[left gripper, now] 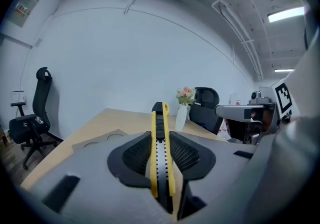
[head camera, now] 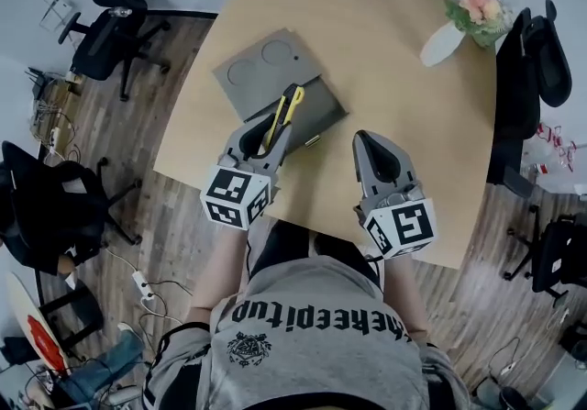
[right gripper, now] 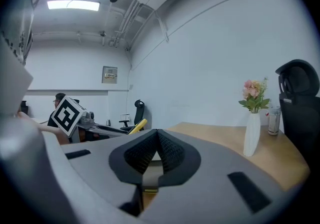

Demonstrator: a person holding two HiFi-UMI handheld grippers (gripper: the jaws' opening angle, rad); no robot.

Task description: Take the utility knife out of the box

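My left gripper [head camera: 273, 135] is shut on a yellow and black utility knife [head camera: 285, 111], lifted above the grey box [head camera: 321, 115] in the head view. In the left gripper view the knife [left gripper: 160, 155] stands clamped between both pads and sticks out past the tips, pointing towards the far side of the table. The box lies open on the wooden table [head camera: 385, 60], its lid [head camera: 261, 64] folded back beside it. To the right of the box my right gripper [head camera: 364, 138] is shut with nothing in it. In its own view the right gripper [right gripper: 157, 135] shows its pads meeting at the tips.
A white vase [head camera: 443, 43] with pink flowers [head camera: 481, 6] stands at the table's far right corner. Black office chairs sit off the left edge [head camera: 105, 23] and the right edge [head camera: 541, 60]. The near table edge runs just under both grippers.
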